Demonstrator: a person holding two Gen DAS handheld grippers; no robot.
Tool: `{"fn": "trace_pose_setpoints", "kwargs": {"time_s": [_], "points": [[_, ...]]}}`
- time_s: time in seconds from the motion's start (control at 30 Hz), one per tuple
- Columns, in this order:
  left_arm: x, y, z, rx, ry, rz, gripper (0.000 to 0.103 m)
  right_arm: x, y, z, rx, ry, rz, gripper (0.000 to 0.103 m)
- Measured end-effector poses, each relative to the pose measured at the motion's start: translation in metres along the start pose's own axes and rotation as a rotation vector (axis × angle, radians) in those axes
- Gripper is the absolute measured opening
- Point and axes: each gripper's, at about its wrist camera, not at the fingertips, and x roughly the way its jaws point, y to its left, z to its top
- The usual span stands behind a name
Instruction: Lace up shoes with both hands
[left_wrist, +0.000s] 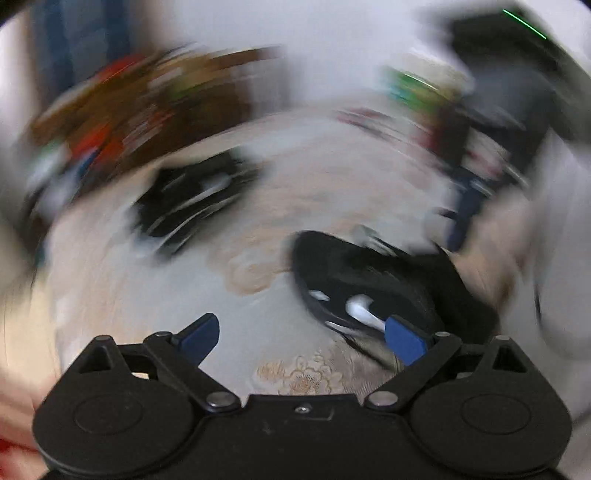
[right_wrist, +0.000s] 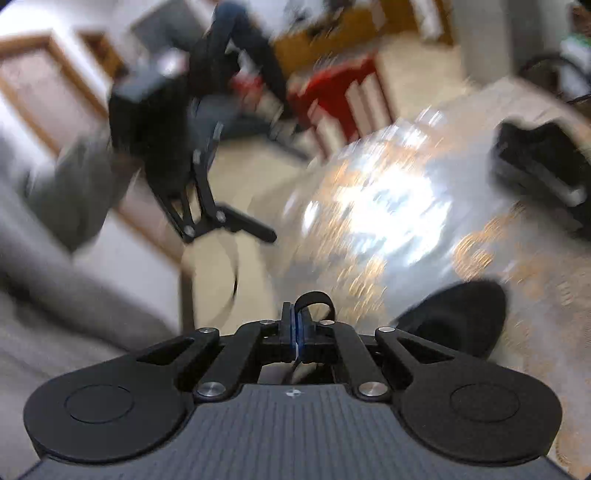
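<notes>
left tool (left_wrist: 299, 341): spread above surface (left_wrist: 236, 302) | right tool (right_wrist: 297, 328): pinching black lace (right_wrist: 316, 299) | shoe (left_wrist: 376, 291): long axis unclear, blurred

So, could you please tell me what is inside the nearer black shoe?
Something white shows in the black shoe's opening, too blurred to identify. The open left hand-held gripper's blue pad covers part of it; deeper inside is dark.
</notes>
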Motion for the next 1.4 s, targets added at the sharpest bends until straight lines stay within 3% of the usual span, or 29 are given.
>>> {"fn": "trace_pose_setpoints", "kwargs": {"time_s": [0.07, 0.13, 0.23, 0.37, 0.47, 0.53, 0.57, 0.6, 0.63, 0.87, 1.07, 1.13, 1.17, 1.2, 1.23, 1.3, 1.4], "points": [[0.011, -0.014, 0.007, 0.210, -0.020, -0.095, 0.096, 0.009, -0.009, 0.006, -0.004, 0.080, 0.065, 0.002], [0.022, -0.023, 0.015, 0.332, -0.036, -0.178, 0.096, 0.009, -0.017, 0.013, 0.010, 0.127, 0.106, 0.002], [0.033, -0.032, 0.026, 0.400, -0.078, -0.253, 0.096, -0.001, -0.020, 0.020, 0.035, 0.170, 0.149, 0.002], [0.047, -0.040, 0.035, 0.533, -0.144, -0.268, 0.096, -0.009, -0.010, 0.031, 0.010, 0.248, 0.245, 0.002], [0.054, -0.047, 0.040, 0.612, -0.170, -0.326, 0.091, -0.008, -0.001, 0.042, -0.023, 0.309, 0.239, 0.002], [0.058, -0.048, 0.042, 0.615, -0.165, -0.373, 0.065, -0.008, 0.002, 0.048, -0.036, 0.338, 0.233, 0.002], [0.063, -0.048, 0.044, 0.605, -0.149, -0.377, 0.025, -0.008, 0.004, 0.051, -0.040, 0.346, 0.231, 0.002], [0.068, -0.047, 0.045, 0.587, -0.126, -0.378, 0.003, -0.006, 0.005, 0.053, -0.044, 0.354, 0.229, 0.003], [0.072, -0.045, 0.045, 0.565, -0.109, -0.392, 0.001, -0.005, 0.007, 0.055, -0.048, 0.361, 0.227, 0.003], [0.073, -0.024, 0.034, 0.339, -0.076, -0.436, 0.001, -0.005, 0.007, 0.053, -0.044, 0.341, 0.212, 0.007], [0.070, -0.015, 0.021, 0.180, -0.082, -0.425, 0.001, -0.005, -0.005, 0.050, -0.035, 0.328, 0.218, 0.007], [0.066, -0.011, 0.018, 0.116, -0.102, -0.433, 0.001, -0.008, -0.008, 0.050, -0.028, 0.331, 0.190, 0.013], [0.059, -0.007, 0.016, 0.064, -0.124, -0.440, 0.001, -0.009, -0.009, 0.050, -0.024, 0.333, 0.174, 0.036], [0.054, -0.001, 0.013, -0.007, -0.150, -0.441, 0.001, -0.011, -0.011, 0.050, -0.018, 0.330, 0.141, 0.069], [0.049, 0.005, 0.009, -0.078, -0.177, -0.441, 0.001, -0.015, -0.012, 0.050, -0.013, 0.320, 0.090, 0.080], [0.044, 0.018, -0.002, -0.232, -0.218, -0.407, 0.001, -0.028, -0.017, 0.047, 0.016, 0.270, -0.002, 0.084], [0.047, 0.037, -0.023, -0.503, -0.248, -0.353, 0.001, -0.057, -0.024, 0.031, 0.125, 0.127, -0.108, 0.084]]}}
